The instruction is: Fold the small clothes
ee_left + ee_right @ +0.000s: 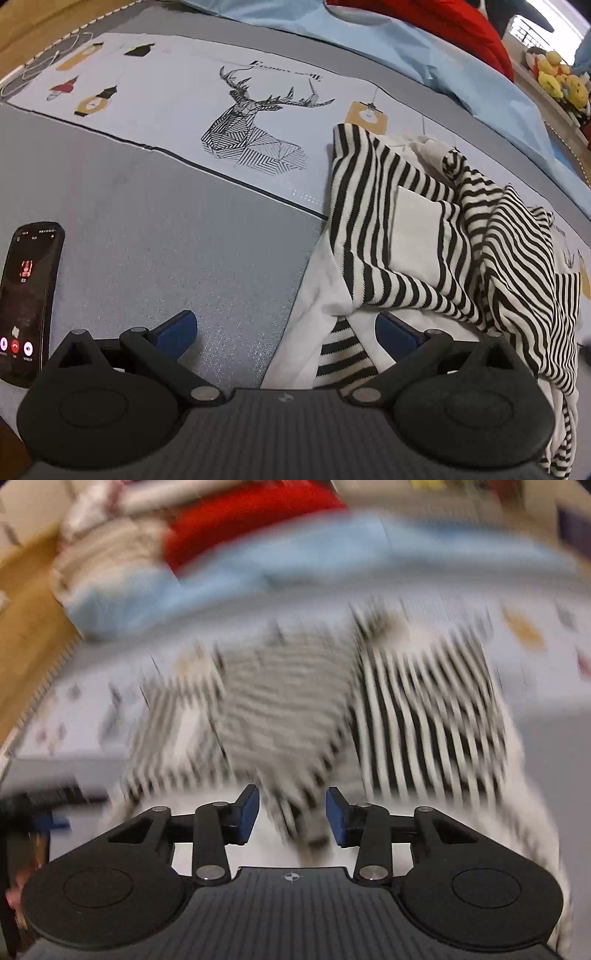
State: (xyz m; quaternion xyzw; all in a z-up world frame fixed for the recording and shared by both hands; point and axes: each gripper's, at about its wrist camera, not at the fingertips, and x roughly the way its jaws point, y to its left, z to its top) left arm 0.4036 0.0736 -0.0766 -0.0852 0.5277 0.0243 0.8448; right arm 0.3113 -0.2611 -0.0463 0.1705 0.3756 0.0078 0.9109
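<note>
Grey bedding (155,229) with a deer-print panel (255,125) carries a crumpled black-and-white striped garment (443,240) at three o'clock in the left wrist view, its white patch facing up. Left gripper (284,332) hangs spread wide over its edge. Right gripper (291,812), partly open, holds nothing above the blurred stripes. A phone (26,302) lies at nine o'clock.

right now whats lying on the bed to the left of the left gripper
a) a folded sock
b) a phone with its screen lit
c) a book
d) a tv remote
b, in the left wrist view a phone with a lit call screen lies flat on the grey bedcover, left of the open left gripper.
</note>
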